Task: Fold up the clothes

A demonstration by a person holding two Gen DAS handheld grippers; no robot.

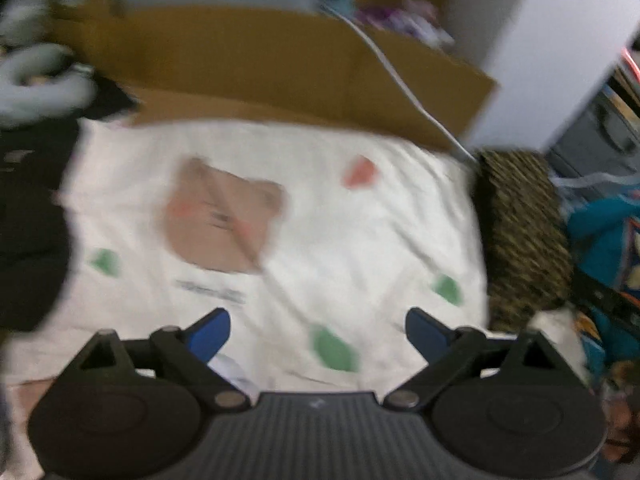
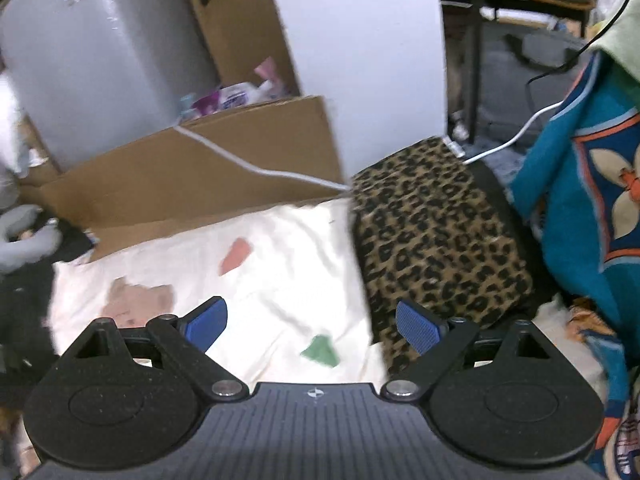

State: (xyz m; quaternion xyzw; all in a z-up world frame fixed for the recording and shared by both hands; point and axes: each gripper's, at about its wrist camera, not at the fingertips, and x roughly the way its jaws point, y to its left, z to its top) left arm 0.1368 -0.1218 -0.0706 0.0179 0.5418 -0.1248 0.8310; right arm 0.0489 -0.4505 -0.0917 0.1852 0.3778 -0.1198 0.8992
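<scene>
cream cloth (image 1: 360,220) lies spread flat in front of both claws, printed with a brown bear face (image 1: 224,220), a pinkish-red patch (image 1: 359,171) and several green patches (image 1: 334,348). a line of small dark writing sits under the bear, too blurred to read. the left wrist view is smeared all over.

left claw (image 1: 318,330) is open wide, its blue fingertips (image 1: 210,334) apart above the near part of the cream cloth, holding nothing. whether the tips touch the fabric cannot be told.

right claw (image 2: 312,330) is also open and empty. its one blue pad sits over the cream cloth, the other over the edge of a leopard-print fabric (image 2: 436,248), which lies right against the cream cloth's right side.

behind the cloth a flattened cardboard box (image 2: 192,176) stands on edge, and a white cable (image 2: 248,166) runs across its face to the far corner of the leopard-print fabric. a white panel (image 2: 360,60) rises behind the leopard print. to the right hangs a teal blanket (image 2: 568,208) with an orange and cream pattern. on the left of the cloth lies dark clothing (image 1: 32,240), with a pale grey rolled piece (image 1: 40,80) beyond it. small pink and purple packages (image 2: 236,96) sit behind the cardboard, beside a large grey wrapped object (image 2: 92,52).
</scene>
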